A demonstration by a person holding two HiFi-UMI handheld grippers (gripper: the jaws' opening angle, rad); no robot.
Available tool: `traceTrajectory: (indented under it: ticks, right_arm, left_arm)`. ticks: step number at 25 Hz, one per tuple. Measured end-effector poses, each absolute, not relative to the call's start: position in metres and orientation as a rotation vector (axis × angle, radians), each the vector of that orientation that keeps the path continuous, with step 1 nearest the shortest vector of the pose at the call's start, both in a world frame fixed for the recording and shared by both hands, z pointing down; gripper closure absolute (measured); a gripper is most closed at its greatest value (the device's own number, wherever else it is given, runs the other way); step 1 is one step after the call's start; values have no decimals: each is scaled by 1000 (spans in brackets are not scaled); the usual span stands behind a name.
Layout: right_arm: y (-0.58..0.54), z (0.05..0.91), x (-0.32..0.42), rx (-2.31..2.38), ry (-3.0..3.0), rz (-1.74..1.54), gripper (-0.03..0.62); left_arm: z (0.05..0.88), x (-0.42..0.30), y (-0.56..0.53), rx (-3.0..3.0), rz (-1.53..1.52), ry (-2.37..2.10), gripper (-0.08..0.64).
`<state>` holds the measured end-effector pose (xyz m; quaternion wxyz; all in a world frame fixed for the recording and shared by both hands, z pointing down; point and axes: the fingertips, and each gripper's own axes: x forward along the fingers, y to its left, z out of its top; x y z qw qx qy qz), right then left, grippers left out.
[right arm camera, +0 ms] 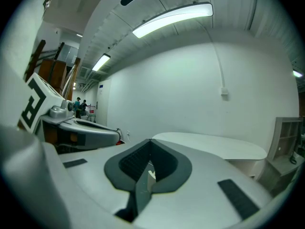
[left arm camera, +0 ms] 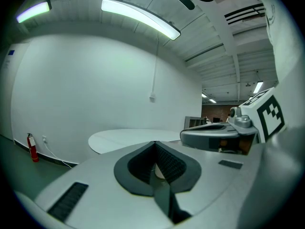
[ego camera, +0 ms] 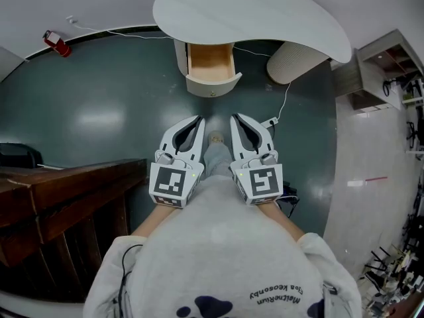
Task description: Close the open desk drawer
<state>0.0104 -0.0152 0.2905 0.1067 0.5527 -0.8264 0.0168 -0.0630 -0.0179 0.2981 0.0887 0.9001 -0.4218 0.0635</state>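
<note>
In the head view a white desk stands ahead with its drawer pulled open, showing a bare wooden inside and a white rounded front. My left gripper and right gripper are side by side, pointing at the drawer and still short of its front. Both are shut, with their tips meeting and nothing between them. The left gripper view shows its shut jaws in front of the desk top. In the right gripper view the shut jaws also face the desk top.
A dark wooden table stands at the left. A red fire extinguisher sits by the far wall. A pale cylindrical desk leg, a cable and a power strip lie right of the drawer. Shelving stands at the far right.
</note>
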Motion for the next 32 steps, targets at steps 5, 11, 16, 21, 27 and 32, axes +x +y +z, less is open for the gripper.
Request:
traceTrajectory:
  ticks: [5,11,16,21,27,32]
  right_arm:
    - [-53,295,24,1599,-2448,61,575]
    - [-105,297,41,1526,-2493,68,575]
    - [-143,298,57,1483,-2532,73,575]
    - [-173,298,69,1445,-2575,79,575]
    - [-192,305,79,1410,-2603,98,575]
    - [-200,315,79,1399,-2604,129,575]
  left_arm:
    - [302,-49,-51,2664,217,-1277,551]
    - [304,-28,-98,2622,231,-1330,551]
    - [306,-16,-130,2590,242,-1392,551]
    - [307,-4,-156,2558,246,-1430,551]
    - [312,9,-171,2534,256,-1450,551]
    - [321,5,-177,2517,289,-1460,551]
